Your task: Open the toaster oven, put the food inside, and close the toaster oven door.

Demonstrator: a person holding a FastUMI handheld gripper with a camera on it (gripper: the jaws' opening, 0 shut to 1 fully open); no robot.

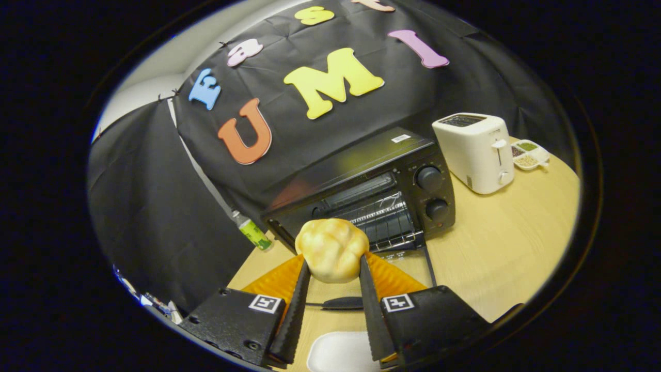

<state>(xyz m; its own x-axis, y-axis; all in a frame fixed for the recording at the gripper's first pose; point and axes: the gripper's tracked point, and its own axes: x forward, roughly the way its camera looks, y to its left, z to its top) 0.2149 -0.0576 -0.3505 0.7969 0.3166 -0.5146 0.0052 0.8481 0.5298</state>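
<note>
A two-fingered black claw (333, 268) with serrated inner edges is clamped on a pale yellow, lumpy bread roll (332, 249), one finger pressing each side of it. The roll sits at the fingertips, raised above a light wooden surface (506, 243).

Just beyond the roll, at twelve o'clock from the fingertips, stands a black toaster oven (372, 186) with its glass door (408, 258) dropped open toward the claw. The wire rack (382, 217) inside is visible. Two round black knobs (429, 178) sit one above the other on the oven's front panel, at about one o'clock from the roll.

At two o'clock from the roll, well apart from the oven's side, stands a white pop-up slot toaster (476, 151). Just beside it, farther along the same direction, lies a small white divided dish (528, 154) holding green and brownish contents.

At ten o'clock from the roll, near the oven's left corner, a small green-labelled bottle (252, 230) tilts against the black cloth wall.

Between the fingers, close to the claw body, a white flat pad (338, 351) lies on the surface.
</note>
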